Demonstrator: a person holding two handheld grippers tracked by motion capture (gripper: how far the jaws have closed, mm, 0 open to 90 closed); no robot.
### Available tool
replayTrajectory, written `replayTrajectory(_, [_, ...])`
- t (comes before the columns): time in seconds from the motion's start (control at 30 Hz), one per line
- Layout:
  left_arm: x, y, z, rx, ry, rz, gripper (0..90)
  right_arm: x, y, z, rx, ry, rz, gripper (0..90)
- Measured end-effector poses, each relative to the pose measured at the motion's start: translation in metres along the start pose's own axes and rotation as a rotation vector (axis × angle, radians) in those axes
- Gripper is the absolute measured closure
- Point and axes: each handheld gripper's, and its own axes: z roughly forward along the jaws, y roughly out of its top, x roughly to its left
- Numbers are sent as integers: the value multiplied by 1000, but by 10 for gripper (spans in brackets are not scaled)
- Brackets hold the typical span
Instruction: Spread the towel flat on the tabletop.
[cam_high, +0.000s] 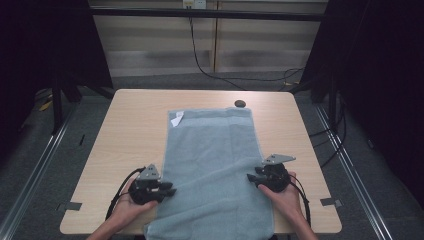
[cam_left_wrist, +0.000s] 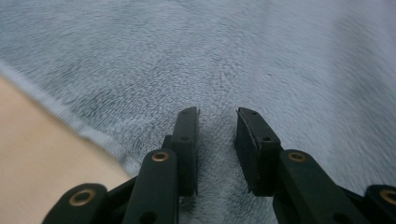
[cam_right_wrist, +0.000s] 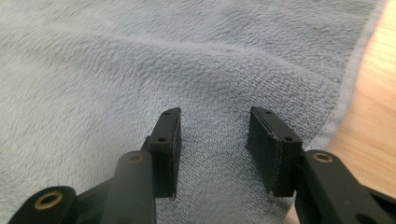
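High view: a grey towel (cam_high: 212, 170) lies lengthwise on the table (cam_high: 130, 125), the left gripper (cam_high: 169, 191) and right gripper (cam_high: 251, 178) at its side edges. Left gripper view: jaws narrowly apart over towel (cam_left_wrist: 233, 60), gripping nothing. Right gripper view: jaws wider apart above towel (cam_right_wrist: 140, 70), empty.

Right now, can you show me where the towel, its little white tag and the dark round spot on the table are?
towel (cam_high: 212, 165), high view, middle of the cloth.
white tag (cam_high: 177, 119), high view, tag's centre.
dark round spot (cam_high: 240, 103), high view, its middle.

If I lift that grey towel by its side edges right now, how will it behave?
The towel will probably sag in the middle: it is soft pile, lying in gentle folds. It likely won't slip, since the fuzzy surface should grip the pads. Its near end overhangs the table, so it may drag.
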Motion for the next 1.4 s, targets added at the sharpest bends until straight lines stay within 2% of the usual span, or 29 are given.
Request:
replayTrajectory(0.1, [-15, -11, -9, 13, -29, -9, 693, 3, 1, 3, -12, 28, -4, 528])
replayTrajectory(0.13, [-16, -11, -10, 15, -27, -4, 692, 5, 2, 6, -19, 46, -5, 523])
replayTrajectory(0.2, [-13, -9, -9, 15, -21, 9, 687, 9, 5, 8, -5, 26, -25, 524])
replayTrajectory(0.3, [5, 1, -3, 5, 43, -45, 683, 11, 9, 12, -3, 5, -23, 525])
replayTrajectory(0.4, [23, 10, 2, -3, 131, -49, 678, 9, 11, 14, -4, -1, -3, 524])
replayTrajectory(0.47, [32, 14, 3, -5, 153, -71, 680, 7, 12, 15, -5, 4, 0, 523])
replayTrajectory(0.5, [34, 14, 4, -12, 145, -103, 680, 7, 12, 15, -8, 5, -1, 516])
replayTrajectory(0.53, [33, 13, 3, -10, 145, -88, 677, 9, 12, 14, 1, 4, 10, 499])
replayTrajectory(0.6, [27, 9, -2, 6, 166, -57, 677, 15, 10, 11, 19, 21, -12, 476])
replayTrajectory(0.7, [21, -1, -7, -19, 136, -63, 635, 32, -3, -2, 22, 33, -33, 477])
replayTrajectory(0.73, [18, -2, -8, -14, 128, -54, 619, 36, -9, -6, 11, 39, -42, 478])
replayTrajectory(0.83, [8, -5, -10, 2, 112, -33, 586, 48, -21, -19, 22, 43, -51, 478])
replayTrajectory(0.93, [0, -10, -14, 9, 72, -23, 588, 53, -28, -27, 31, 59, -60, 477])
replayTrajectory(0.97, [-3, -11, -16, 22, 76, -18, 605, 54, -29, -28, 33, 60, -62, 477])
replayTrajectory(1.03, [-2, -14, -21, 20, 40, -54, 633, 52, -29, -30, 44, 76, -57, 465])
replayTrajectory(1.07, [0, -14, -23, 18, 31, -71, 635, 50, -27, -29, 47, 105, -53, 439])
replayTrajectory(1.1, [3, -12, -24, 5, 35, -71, 634, 47, -26, -29, 32, 120, -53, 437])
replayTrajectory(1.17, [12, -5, -24, -36, 32, -75, 631, 40, -20, -28, -5, 115, -41, 433])
replayTrajectory(1.2, [19, 1, -24, -69, 38, -80, 625, 36, -17, -28, -27, 116, -28, 433])
replayTrajectory(1.23, [26, 8, -22, -79, 46, -76, 622, 28, -12, -27, -63, 127, 6, 434])
replayTrajectory(1.3, [38, 19, -18, -96, 73, -81, 612, 16, -3, -24, -107, 129, 39, 434])
replayTrajectory(1.4, [56, 34, -8, -106, 88, -129, 606, 0, 8, -16, -135, 113, 70, 437])
